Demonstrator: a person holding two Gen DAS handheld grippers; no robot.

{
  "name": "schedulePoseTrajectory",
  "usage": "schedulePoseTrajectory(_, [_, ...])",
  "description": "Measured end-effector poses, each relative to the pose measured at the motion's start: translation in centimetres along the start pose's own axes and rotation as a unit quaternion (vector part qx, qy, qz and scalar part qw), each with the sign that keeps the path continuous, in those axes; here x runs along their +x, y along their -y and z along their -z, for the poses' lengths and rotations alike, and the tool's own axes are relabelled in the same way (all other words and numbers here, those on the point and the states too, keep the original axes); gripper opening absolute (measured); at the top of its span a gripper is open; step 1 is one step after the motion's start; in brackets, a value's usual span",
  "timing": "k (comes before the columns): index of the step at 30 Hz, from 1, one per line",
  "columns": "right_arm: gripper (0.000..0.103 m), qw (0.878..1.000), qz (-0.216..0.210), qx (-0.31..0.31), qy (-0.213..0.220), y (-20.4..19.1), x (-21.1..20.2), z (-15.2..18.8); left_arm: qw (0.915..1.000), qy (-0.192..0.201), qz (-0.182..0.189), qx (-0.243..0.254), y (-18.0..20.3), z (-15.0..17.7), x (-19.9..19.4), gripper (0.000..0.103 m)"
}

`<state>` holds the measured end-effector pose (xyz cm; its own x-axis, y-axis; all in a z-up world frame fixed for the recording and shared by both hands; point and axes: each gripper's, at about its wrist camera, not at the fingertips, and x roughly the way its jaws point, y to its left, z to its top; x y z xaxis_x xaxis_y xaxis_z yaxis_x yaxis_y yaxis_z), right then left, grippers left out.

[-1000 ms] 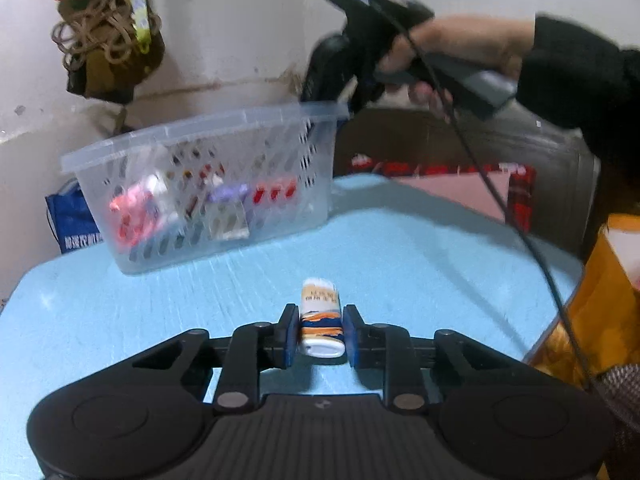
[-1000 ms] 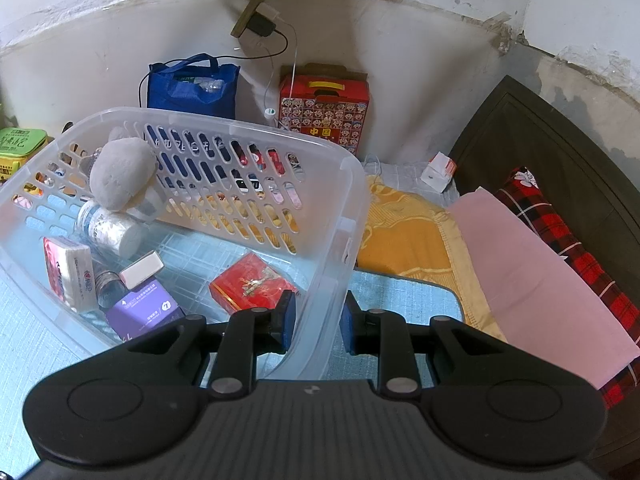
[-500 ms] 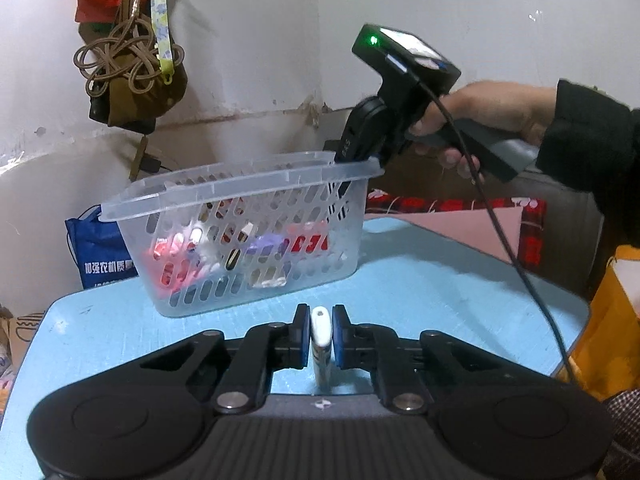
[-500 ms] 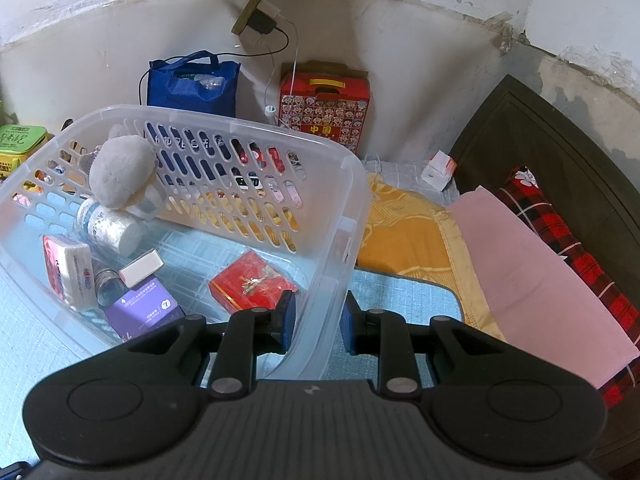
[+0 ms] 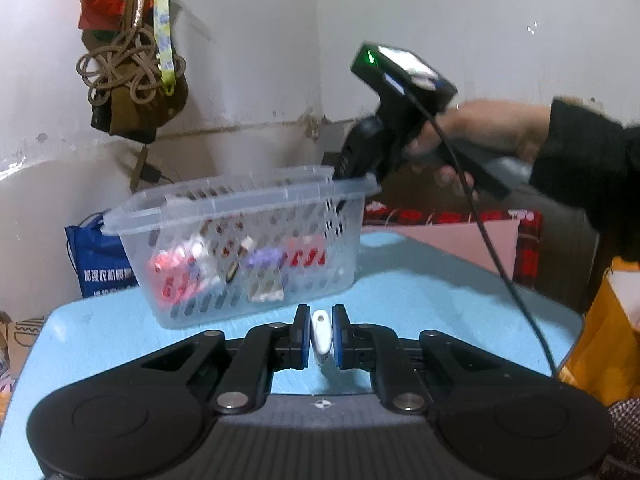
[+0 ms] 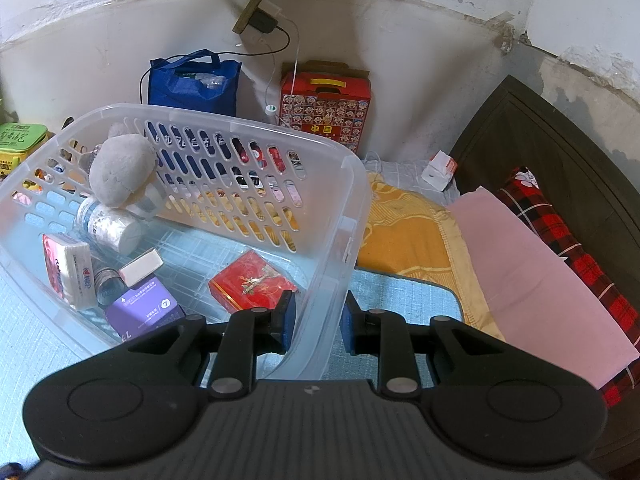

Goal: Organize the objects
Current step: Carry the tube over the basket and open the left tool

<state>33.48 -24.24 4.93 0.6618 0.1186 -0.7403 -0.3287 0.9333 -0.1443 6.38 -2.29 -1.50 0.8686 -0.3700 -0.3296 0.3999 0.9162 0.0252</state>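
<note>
We are pinching a small white tube [image 5: 321, 332] in the left gripper [image 5: 321, 334], its blue pads closed against the tube's two flat sides so that we are seeing only its narrow white end pointing away from us; its long axis is running forward along the fingers, toward the basket [image 5: 240, 240]. The basket is sitting straight ahead and slightly left of this claw on the blue table [image 5: 440, 300], near but apart from the tube, with its rim higher than the tube's tip. So we are judging that the coming move calls for lifting the tube over that near wall before letting go.

The right gripper [image 6: 317, 322] is straddling the basket's right-hand corner wall [image 6: 340, 264], one pad inside and one outside; the pads are narrowly parted around the plastic, and we cannot tell whether they are actually clamping it. It is nearer the basket, but the left one is carrying the load.

Inside the basket we are seeing a red box [image 6: 250, 284], a purple box [image 6: 144, 312], a pink tissue pack [image 6: 68, 270], a bottle [image 6: 108, 226] and a grey plush [image 6: 120, 170], leaving open floor in the middle. The right gripper itself and its cable [image 5: 492, 240] are hanging over the right end, so the left half looks the freer drop zone.
</note>
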Motion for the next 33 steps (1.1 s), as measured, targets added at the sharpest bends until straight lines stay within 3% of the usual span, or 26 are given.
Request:
schedulePoseTrajectory(5, [0.027, 1.0, 0.0, -0.002, -0.002, 0.0, 0.1, 0.0, 0.9996, 0.027, 0.002, -0.004, -1.1, -2.5, -1.4, 0.014])
schedulePoseTrajectory(9, [0.027, 1.0, -0.001, -0.003, -0.005, 0.0, 0.1, -0.1, 0.9974, 0.071, -0.006, 0.008, -2.4, -7.2, -2.0, 0.014])
schedulePoseTrajectory(13, [0.027, 1.0, 0.001, -0.006, -0.009, 0.0, 0.1, 0.0, 0.9956, 0.093, -0.011, 0.01, -3.8, -12.1, 0.0, 0.014])
schedulePoseTrajectory(16, [0.027, 1.0, 0.002, -0.01, -0.013, -0.1, 0.3, -0.1, 0.9968, 0.079, -0.015, 0.002, -4.8, -14.8, 3.5, 0.014])
schedulePoseTrajectory(20, [0.026, 1.0, -0.004, -0.006, -0.018, 0.1, 0.6, -0.2, 0.9985, 0.042, -0.026, -0.024, -6.1, -15.7, 8.1, 0.014])
schedulePoseTrajectory(22, [0.026, 1.0, -0.006, -0.006, -0.018, 0.1, 0.6, -0.2, 0.9975, 0.033, -0.041, -0.048, -6.9, -15.3, 9.8, 0.021])
schedulePoseTrajectory(24, [0.026, 1.0, -0.008, -0.006, -0.019, 0.2, 0.6, -0.2, 0.997, 0.009, -0.064, -0.042, -7.2, -14.7, 11.6, 0.061])
schedulePoseTrajectory(26, [0.026, 1.0, -0.008, -0.006, -0.018, 0.2, 0.5, -0.2, 0.9957, 0.002, -0.083, -0.04, -7.6, -13.9, 12.1, 0.063])
schedulePoseTrajectory(29, [0.026, 1.0, -0.008, -0.006, -0.017, 0.3, 0.5, -0.1, 0.9957, 0.003, -0.081, -0.046, -8.3, -12.9, 11.2, 0.064])
schedulePoseTrajectory(33, [0.026, 1.0, -0.008, -0.004, -0.015, 0.2, 0.6, -0.2, 0.9944, 0.025, -0.075, -0.07, -9.1, -11.9, 8.6, 0.081])
